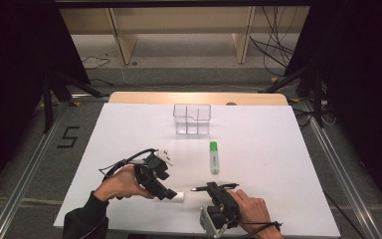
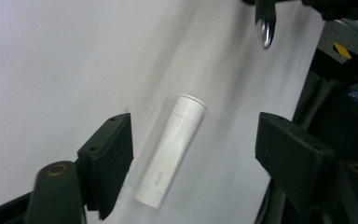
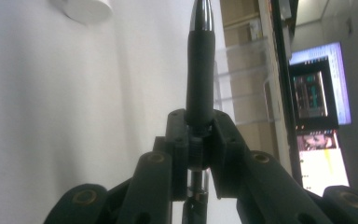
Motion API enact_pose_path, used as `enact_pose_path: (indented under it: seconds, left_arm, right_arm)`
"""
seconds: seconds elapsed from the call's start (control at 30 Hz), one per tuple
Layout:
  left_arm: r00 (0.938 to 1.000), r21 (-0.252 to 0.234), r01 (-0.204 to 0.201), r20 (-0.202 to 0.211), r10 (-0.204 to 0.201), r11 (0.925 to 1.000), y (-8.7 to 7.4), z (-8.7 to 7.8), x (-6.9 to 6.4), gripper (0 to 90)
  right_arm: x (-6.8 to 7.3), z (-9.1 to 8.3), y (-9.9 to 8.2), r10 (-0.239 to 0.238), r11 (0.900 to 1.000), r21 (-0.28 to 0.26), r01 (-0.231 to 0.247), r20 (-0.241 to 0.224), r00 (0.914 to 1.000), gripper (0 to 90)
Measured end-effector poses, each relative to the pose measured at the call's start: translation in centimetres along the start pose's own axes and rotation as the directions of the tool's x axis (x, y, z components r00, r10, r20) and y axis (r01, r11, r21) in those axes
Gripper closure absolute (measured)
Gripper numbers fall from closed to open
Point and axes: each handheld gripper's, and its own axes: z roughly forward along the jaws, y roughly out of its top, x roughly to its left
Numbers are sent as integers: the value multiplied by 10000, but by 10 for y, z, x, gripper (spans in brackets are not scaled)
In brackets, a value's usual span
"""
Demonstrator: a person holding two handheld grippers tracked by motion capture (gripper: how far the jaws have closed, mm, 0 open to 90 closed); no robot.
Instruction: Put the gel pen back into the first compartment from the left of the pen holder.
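White table, white cap lying loose between the wide-open left hand-held gripper jaws (untouched).

A large black figure "5" is marked on the grey floor to the left of the table. A short line of small grey print runs lengthwise along the white tube lying on the table, near its lower end; the letters are too small and blurred to read. A lit computer screen beyond the table shows windows whose text cannot be made out.
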Motion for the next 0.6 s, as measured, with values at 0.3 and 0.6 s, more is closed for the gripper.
enact_pose_path:
  seconds: [0.3, 0.6]
  left_arm:
    - [9957, -1965, 175, -854, -348, 9804, -13, 3, 5, 215]
    - [9882, -3669, -69, -1451, -499, 9302, -31, 6, 2, 191]
  right_arm:
    - [-29, -2, -22, 2050, 9788, -2, -2050, 96, 9787, 797]
    - [-64, 6, -37, 5285, 8461, -366, -5318, -716, 8459, 796]
